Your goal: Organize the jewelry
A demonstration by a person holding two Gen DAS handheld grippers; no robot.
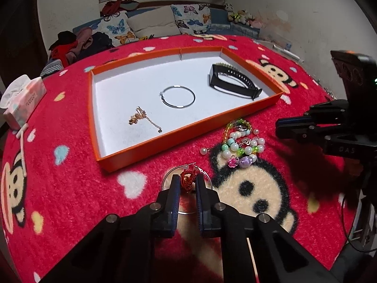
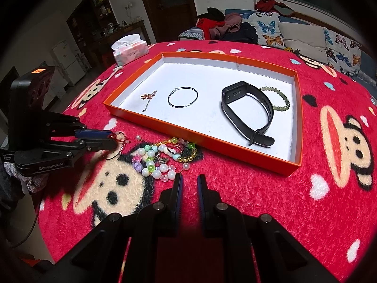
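Observation:
My left gripper (image 1: pixel 187 182) is shut on a hoop earring with a red knot (image 1: pixel 186 176), low over the red cloth just in front of the orange tray (image 1: pixel 165 139). In the right wrist view the earring's hoop (image 2: pixel 117 151) hangs from the left gripper (image 2: pixel 115 139). To its right lies a pile of bead bracelets and rings (image 1: pixel 240 146). In the tray lie a gold chain (image 1: pixel 141 118), a silver hoop (image 1: pixel 178 107), a black watch band (image 1: pixel 215 76) and a green bead bracelet (image 2: pixel 281 105). My right gripper (image 2: pixel 189 179) is shut and holds nothing, just in front of the pile (image 2: pixel 162 160).
A red monkey-print cloth (image 1: pixel 70 129) covers the round table. A tissue pack (image 1: pixel 23 101) and a white stick (image 1: pixel 22 148) lie at its left edge. Behind the table stands a sofa with butterfly cushions (image 1: pixel 117 28) and piled clothes.

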